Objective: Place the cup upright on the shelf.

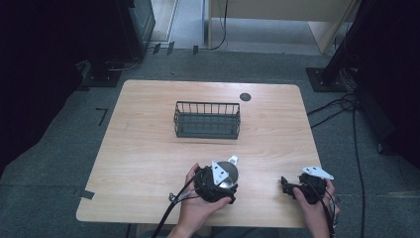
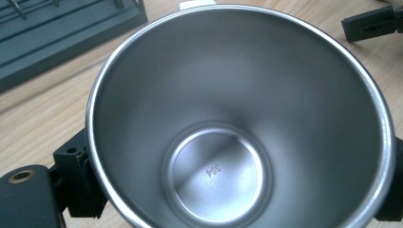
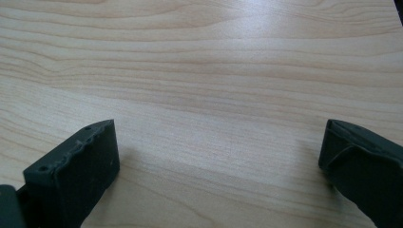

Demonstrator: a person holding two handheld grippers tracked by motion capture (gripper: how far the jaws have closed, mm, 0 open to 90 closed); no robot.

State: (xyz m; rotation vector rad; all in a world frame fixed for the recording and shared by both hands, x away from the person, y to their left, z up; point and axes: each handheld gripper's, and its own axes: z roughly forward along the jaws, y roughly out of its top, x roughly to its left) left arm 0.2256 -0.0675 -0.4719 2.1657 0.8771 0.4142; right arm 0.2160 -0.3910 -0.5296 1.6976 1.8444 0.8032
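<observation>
Clamping the steel cup (image 2: pixel 237 118) between the two black jaws of the left gripper (image 1: pixel 216 184), near the front edge of the table (image 1: pixel 148 148), with one pad pressed against the outer wall at the lower left of the left gripper view and the other just peeking past the rim at the lower right. Gripping bare polished metal on a flared, tapering wall, so likely to slide upward or twist out if squeezed too lightly or tipped too fast. Looking straight down into an empty bowl stamped 304, so nothing to spill, but plenty to clatter and roll if dropped. Carrying a pale handle or tab (image 1: pixel 233 159) on the far side, pointing toward the wire basket (image 1: pixel 207 120); apt to snag on the basket's top rail or upright bars if brought in low. Sitting well apart from that basket, mid-table, with open wood between, so any long carry gives a weak hold more time to fail. Resting the right gripper (image 1: pixel 289 185) low over bare wood near the table's right front corner, jaws spread wide and holding nothing, too far off to catch or steady the cup at once. Trailing a cable (image 1: pixel 171 210) from the left gripper over the table's near edge, liable to tug the hand off line during a forward reach. Nudging the light basket across the smooth top also a risk, if the cup strikes its wall rather than clearing the rim.
</observation>
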